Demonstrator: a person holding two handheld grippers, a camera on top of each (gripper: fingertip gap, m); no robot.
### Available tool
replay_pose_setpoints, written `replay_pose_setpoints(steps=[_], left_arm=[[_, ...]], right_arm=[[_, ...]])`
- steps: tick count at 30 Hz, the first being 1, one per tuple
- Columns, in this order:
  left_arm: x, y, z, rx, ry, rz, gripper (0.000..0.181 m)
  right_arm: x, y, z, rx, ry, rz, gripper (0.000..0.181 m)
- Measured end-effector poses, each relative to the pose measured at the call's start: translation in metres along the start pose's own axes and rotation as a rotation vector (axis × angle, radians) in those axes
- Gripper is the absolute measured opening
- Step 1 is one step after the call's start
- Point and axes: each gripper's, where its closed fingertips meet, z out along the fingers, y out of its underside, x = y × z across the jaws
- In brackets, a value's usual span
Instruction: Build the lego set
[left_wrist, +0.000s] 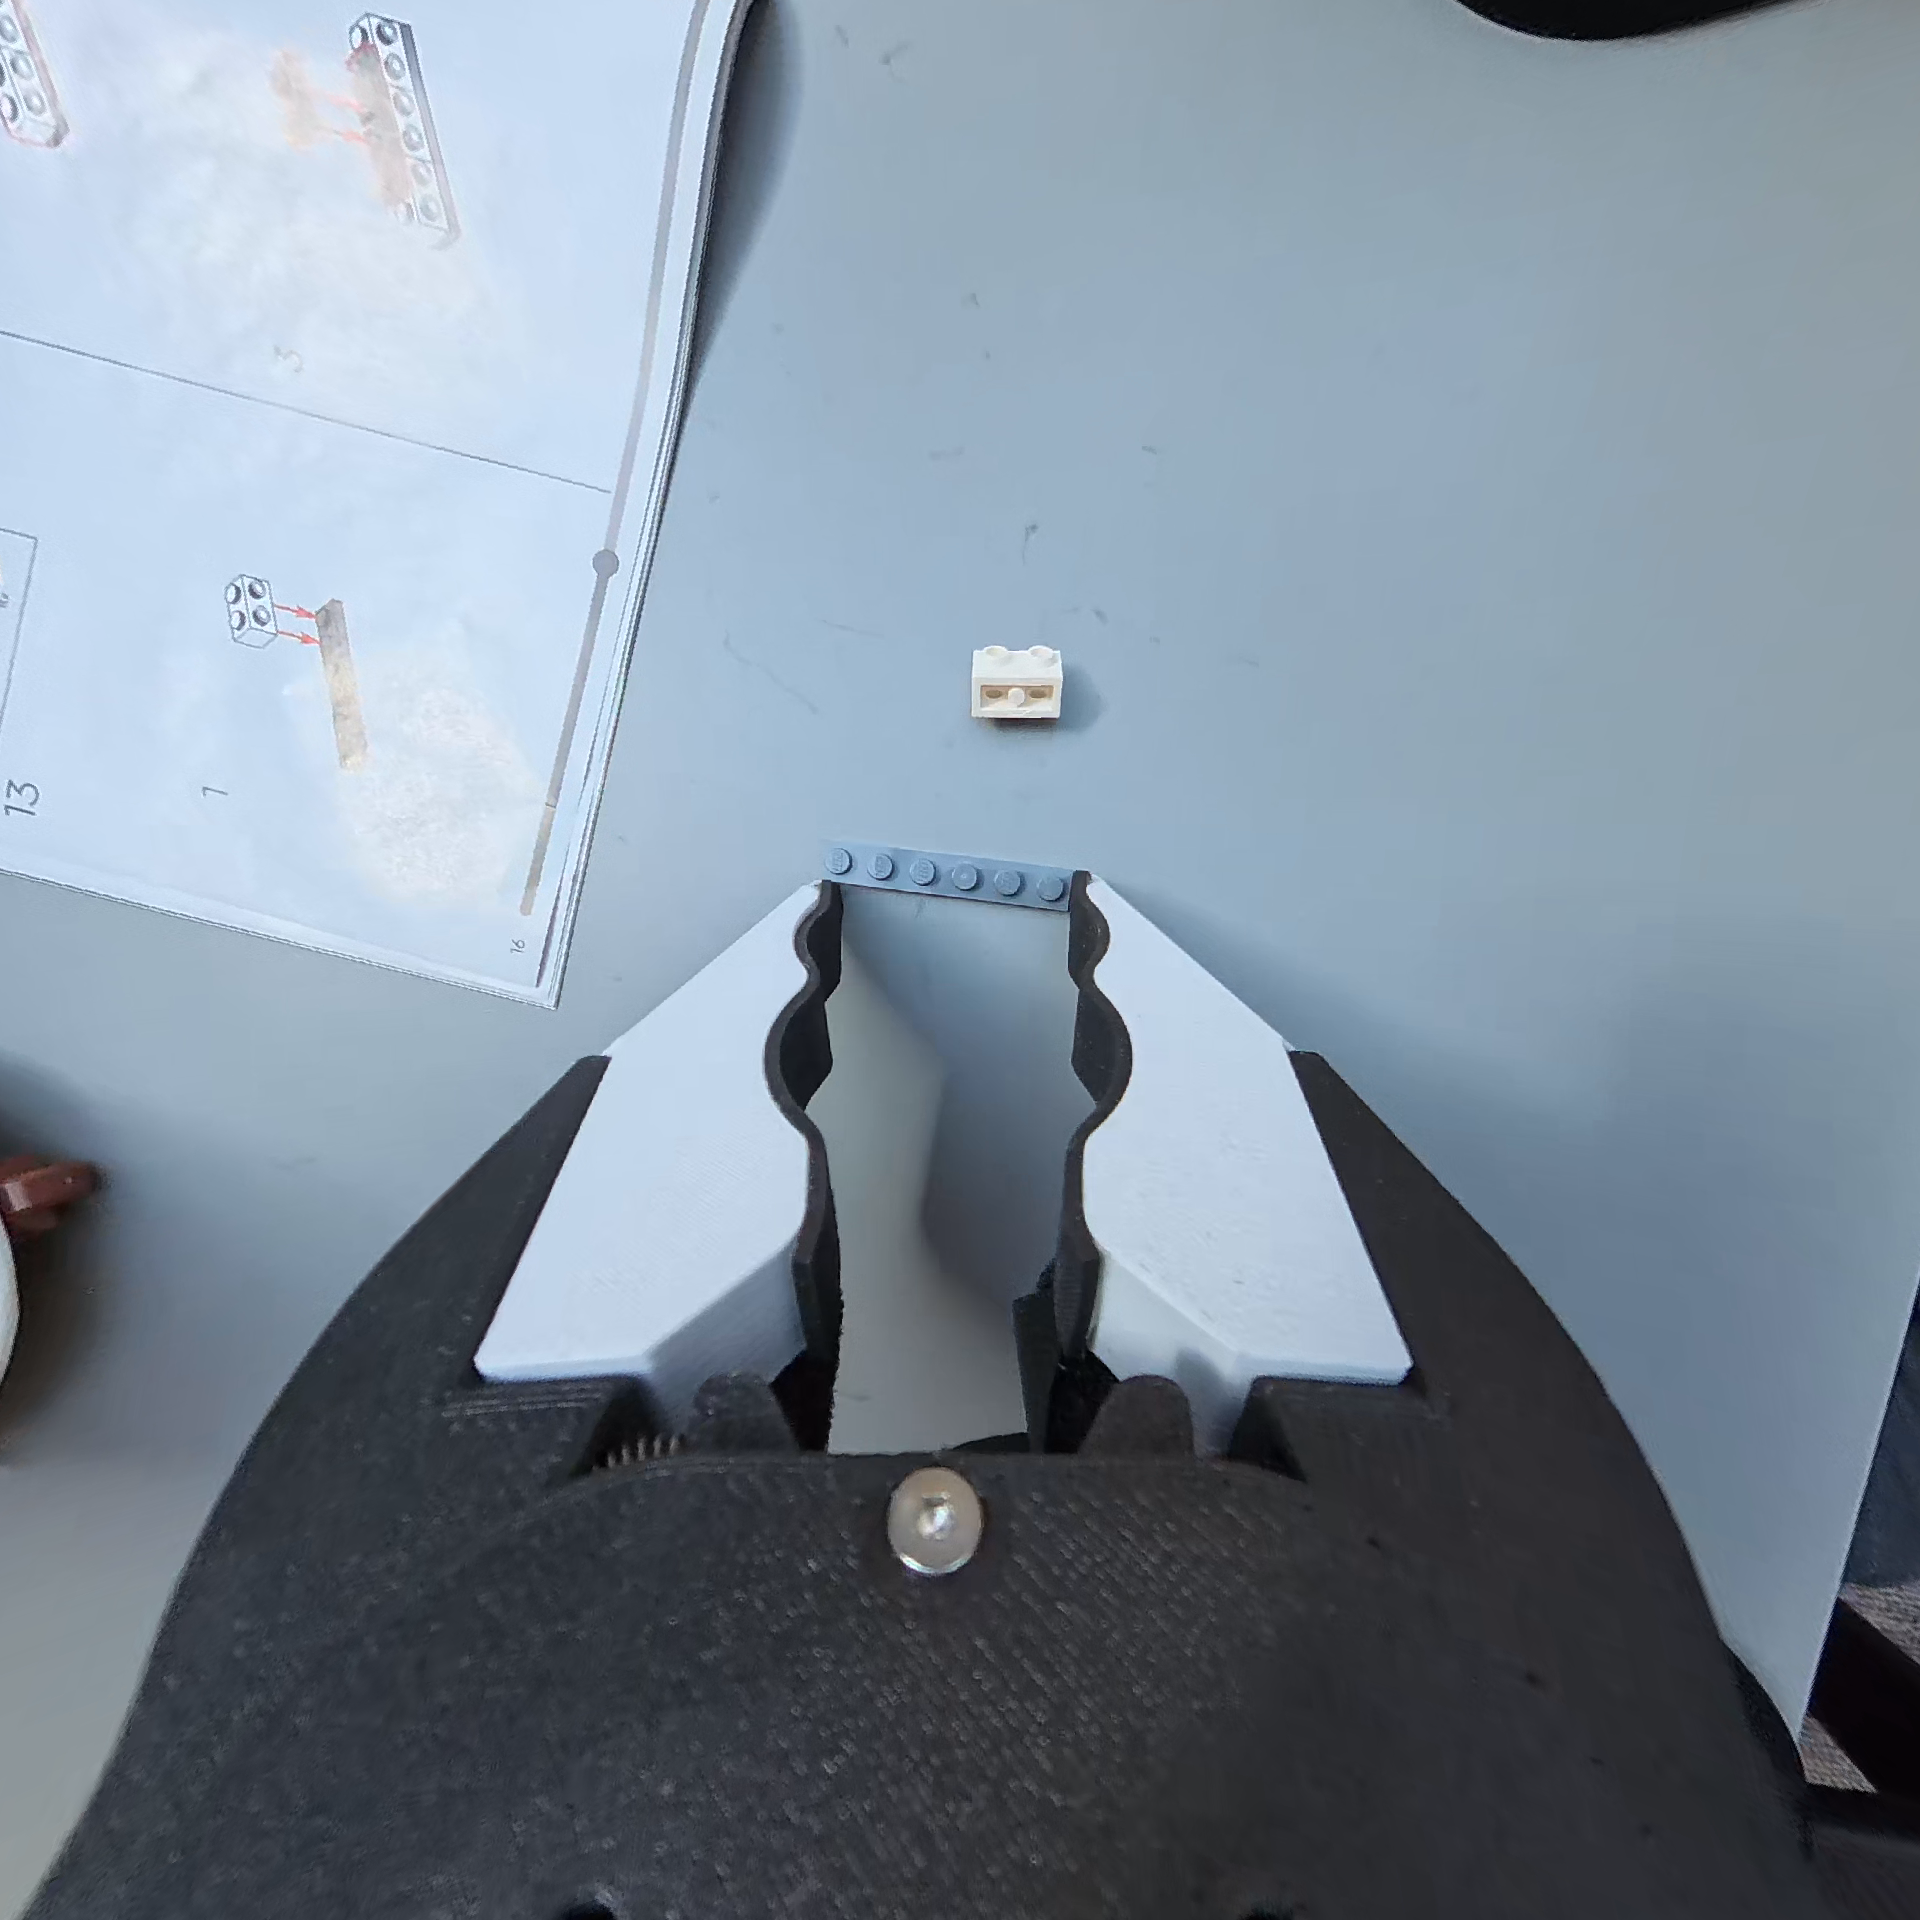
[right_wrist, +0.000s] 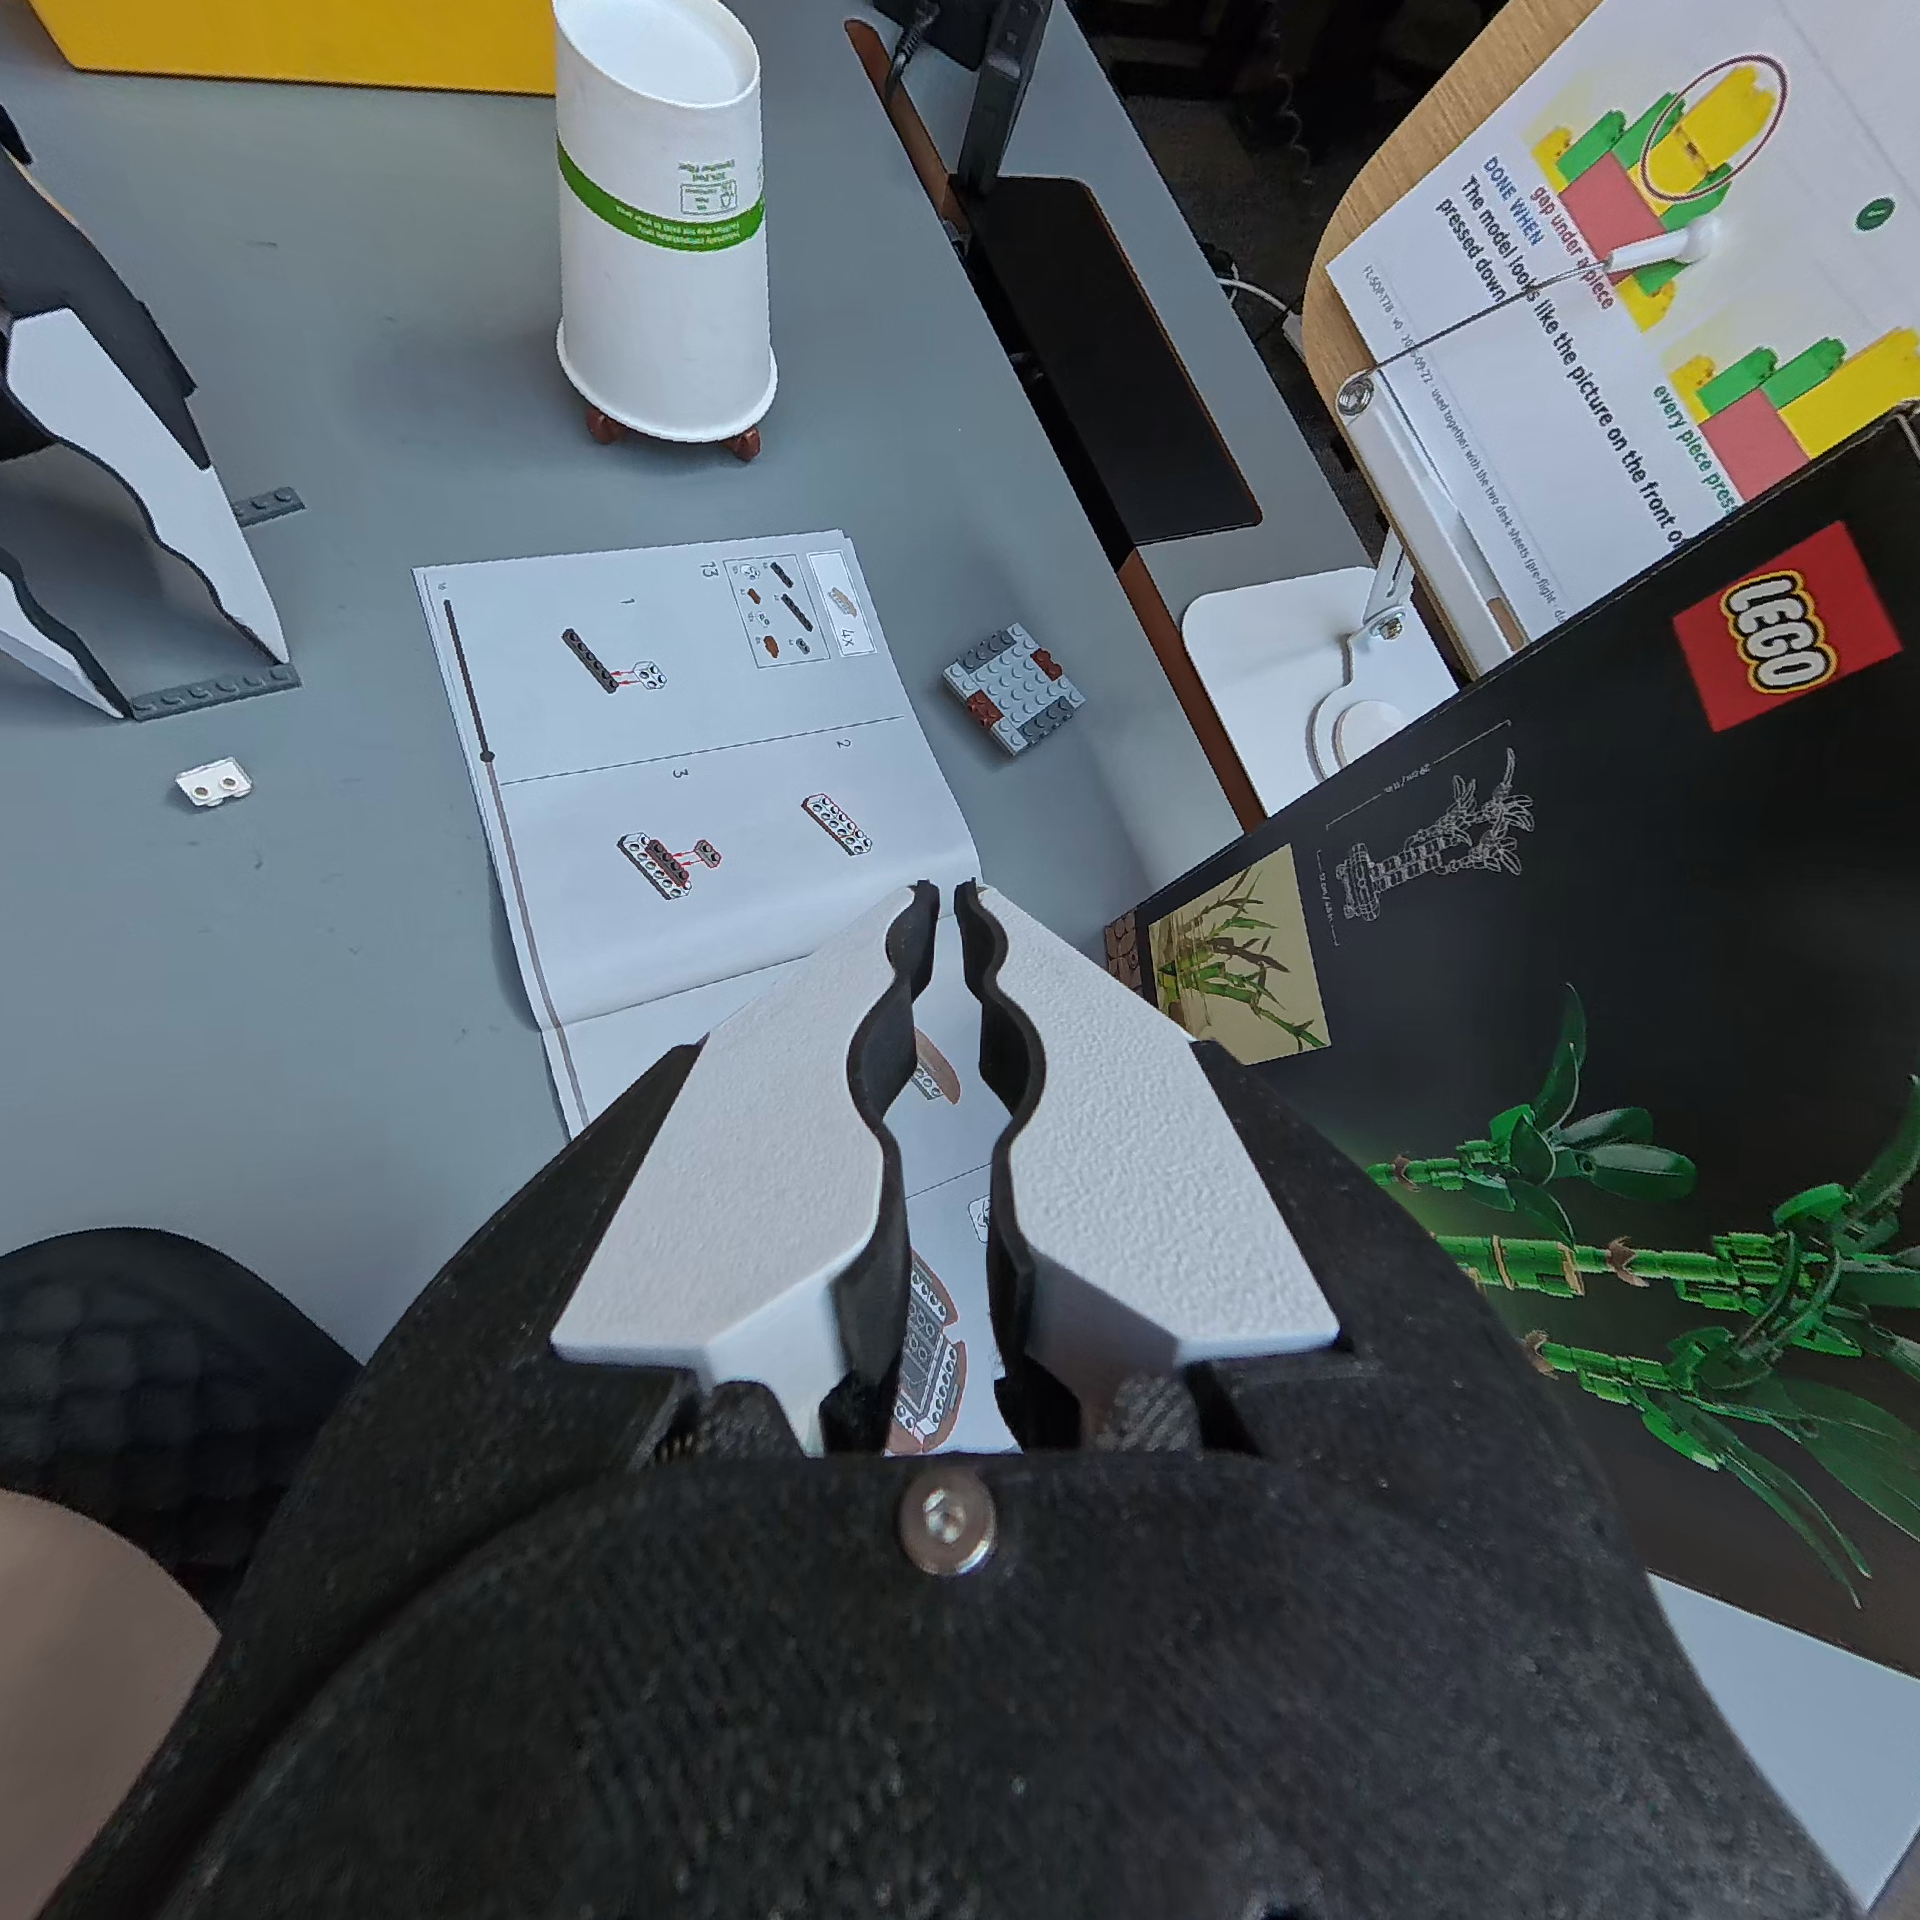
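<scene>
My left gripper (left_wrist: 956, 899) is low at the grey table (left_wrist: 1351, 520), its fingertips closed on the two ends of a long grey six-stud plate (left_wrist: 948, 875) that lies flat. A small white brick (left_wrist: 1016, 686) lies on its side just beyond the plate. In the right wrist view the left gripper (right_wrist: 197, 686) stands at the far left with the plate (right_wrist: 218, 688) at its tips, and the white brick (right_wrist: 213, 782) lies beside it. My right gripper (right_wrist: 943, 894) hovers over the open instruction booklet (right_wrist: 686, 748), jaws almost together with nothing between them.
The booklet (left_wrist: 312, 468) lies left of my left gripper. An upside-down paper cup (right_wrist: 665, 229) rests on brown pieces. There is a second grey plate (right_wrist: 268, 507), a small grey and brown assembly (right_wrist: 1013, 686), the set's black box (right_wrist: 1610, 1039) at right, and a table edge beyond.
</scene>
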Motion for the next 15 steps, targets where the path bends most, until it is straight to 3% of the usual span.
replay_pose_setpoints(steps=[1, 6, 11, 15], left_arm=[[0.0, 0.0, 0.0, 0.002, -0.003, 0.011, 0.043], [-0.005, 0.002, -0.005, 0.009, -0.017, 0.015, 0.039], [-0.006, -0.014, -0.015, 0.133, 0.027, -0.049, 0.028], [-0.022, -0.01, -0.014, 0.135, -0.03, -0.073, 0.021]], right_arm=[[0.0, 0.0, 0.0, -0.002, -0.001, 0.0, 0.003], [0.0, 0.001, 0.002, -0.009, -0.006, -0.001, 0.003], [-0.001, 0.001, 0.003, -0.013, -0.009, -0.004, 0.003], [0.0, 0.001, 0.004, -0.012, -0.006, -0.001, 0.003]])
